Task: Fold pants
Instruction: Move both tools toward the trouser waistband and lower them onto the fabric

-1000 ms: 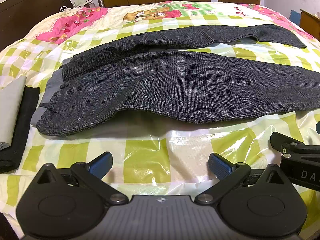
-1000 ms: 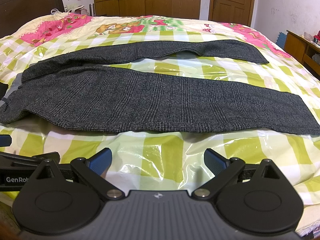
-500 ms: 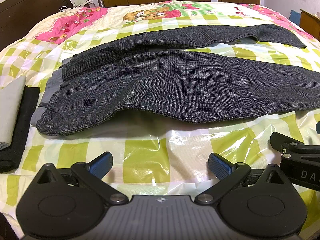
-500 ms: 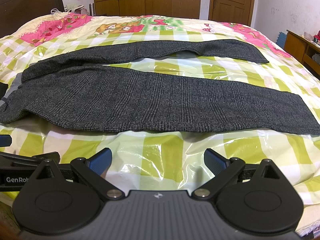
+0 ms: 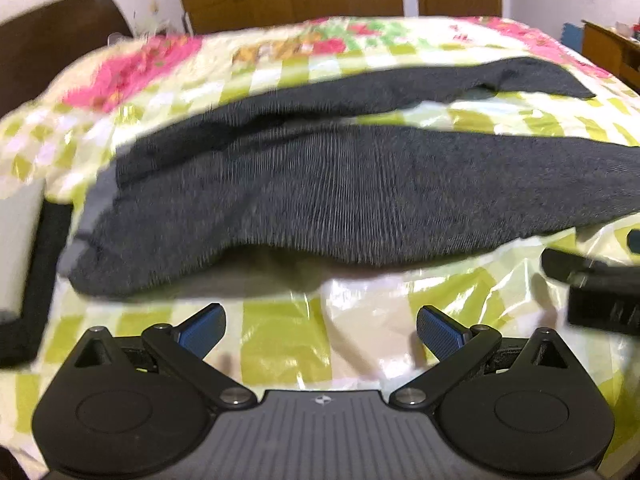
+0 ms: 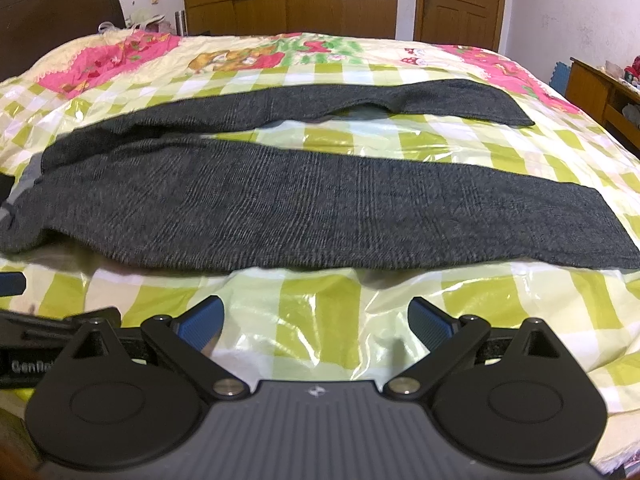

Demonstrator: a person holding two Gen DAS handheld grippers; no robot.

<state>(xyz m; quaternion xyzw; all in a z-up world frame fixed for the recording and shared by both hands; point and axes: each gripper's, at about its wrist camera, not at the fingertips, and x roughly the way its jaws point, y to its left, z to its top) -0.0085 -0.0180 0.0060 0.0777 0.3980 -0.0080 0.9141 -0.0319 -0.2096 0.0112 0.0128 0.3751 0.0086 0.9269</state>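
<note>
Bed (image 6: 320, 320): pants (image 6: 320, 216) spread flat, waistband cut off; left view blurred.

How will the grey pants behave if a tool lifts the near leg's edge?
Probably floppy: the grey pants drape and ripple over the bedspread. They look like thick woven cloth, so likely weighty. The glossy plastic cover may let them slide.

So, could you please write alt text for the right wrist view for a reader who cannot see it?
Dark grey pants lie unfolded on a bed with a green-checked plastic cover, their two legs spread apart toward the right. The open right gripper hovers short of the near leg, and part of the left gripper shows at the lower left.
</note>
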